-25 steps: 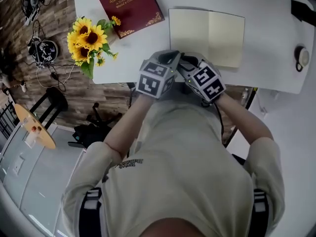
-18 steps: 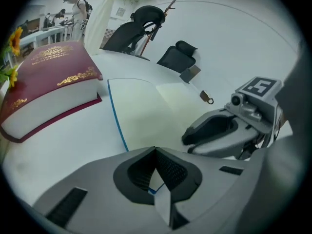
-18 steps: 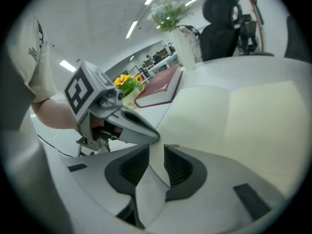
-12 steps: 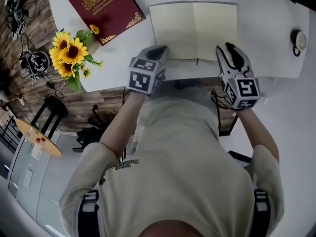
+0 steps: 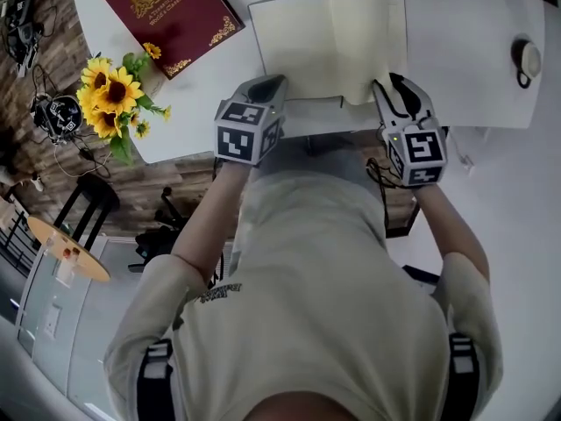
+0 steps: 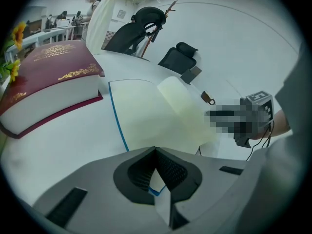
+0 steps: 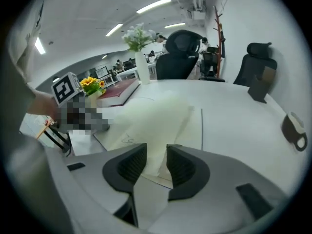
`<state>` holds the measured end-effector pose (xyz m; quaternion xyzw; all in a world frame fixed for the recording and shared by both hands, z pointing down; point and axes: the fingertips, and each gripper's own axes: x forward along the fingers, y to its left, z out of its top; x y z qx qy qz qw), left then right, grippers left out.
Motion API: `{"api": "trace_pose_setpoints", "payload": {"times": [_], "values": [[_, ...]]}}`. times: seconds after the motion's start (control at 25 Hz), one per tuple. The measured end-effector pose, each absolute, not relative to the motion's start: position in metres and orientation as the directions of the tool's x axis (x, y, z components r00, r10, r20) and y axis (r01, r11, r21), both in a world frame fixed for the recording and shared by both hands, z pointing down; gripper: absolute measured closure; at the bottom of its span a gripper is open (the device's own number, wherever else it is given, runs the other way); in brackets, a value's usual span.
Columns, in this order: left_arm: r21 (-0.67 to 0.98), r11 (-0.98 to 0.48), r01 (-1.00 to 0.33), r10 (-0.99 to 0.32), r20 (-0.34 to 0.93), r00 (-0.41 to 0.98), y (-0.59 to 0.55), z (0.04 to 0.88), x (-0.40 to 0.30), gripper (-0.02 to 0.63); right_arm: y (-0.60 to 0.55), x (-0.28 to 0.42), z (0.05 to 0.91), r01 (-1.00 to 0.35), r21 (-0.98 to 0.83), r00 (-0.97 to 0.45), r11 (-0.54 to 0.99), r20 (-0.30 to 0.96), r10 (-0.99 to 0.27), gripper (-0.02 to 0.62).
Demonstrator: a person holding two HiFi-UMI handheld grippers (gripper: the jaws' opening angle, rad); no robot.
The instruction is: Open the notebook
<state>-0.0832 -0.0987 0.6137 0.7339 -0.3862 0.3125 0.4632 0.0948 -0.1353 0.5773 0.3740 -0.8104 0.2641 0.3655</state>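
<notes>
head view, looking steeply down: the notebook (image 5: 329, 46) lies open, cream pages up, at the near edge of the white worktop (image 5: 465, 60), about midway along it. the left claw (image 5: 266, 89) is closed on the notebook's near left corner, pinching a blue-edged leaf. the right claw (image 5: 392, 90) sits at the near right corner. its jaws have just been opening and stand fairly wide, with a curled page (image 5: 368, 77) between them, and the pads seem not to press it. a red book (image 5: 166, 11) lies toward the far left corner, with sunflowers (image 5: 110, 95) by the left edge. to finish well, i judge: hold the left corner down, let the page settle flat, and draw the right claw back without snagging paper.
</notes>
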Motion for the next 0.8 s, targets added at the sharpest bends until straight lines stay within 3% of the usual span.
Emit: {"api": "trace_pose_setpoints", "payload": {"times": [0.2, 0.4, 0.8], "values": [[0.453, -0.26, -0.853, -0.292, 0.805, 0.516, -0.098, 0.614, -0.084, 0.594, -0.129, 0.031, 0.575, -0.713, -0.309, -0.601, 0.629, 0.731, -0.323, 0.462], [0.478, -0.236, -0.846, -0.336, 0.777, 0.533, -0.097, 0.601, -0.09, 0.594, -0.117, -0.045, 0.546, -0.505, -0.292, -0.735, 0.812, 0.639, -0.227, 0.463], [0.496, -0.149, -0.856, -0.404, 0.759, 0.51, -0.083, 0.585, -0.114, 0.594, -0.058, -0.085, 0.594, -0.284, -0.363, -0.69, 0.887, 0.72, 0.073, 0.449]]}}
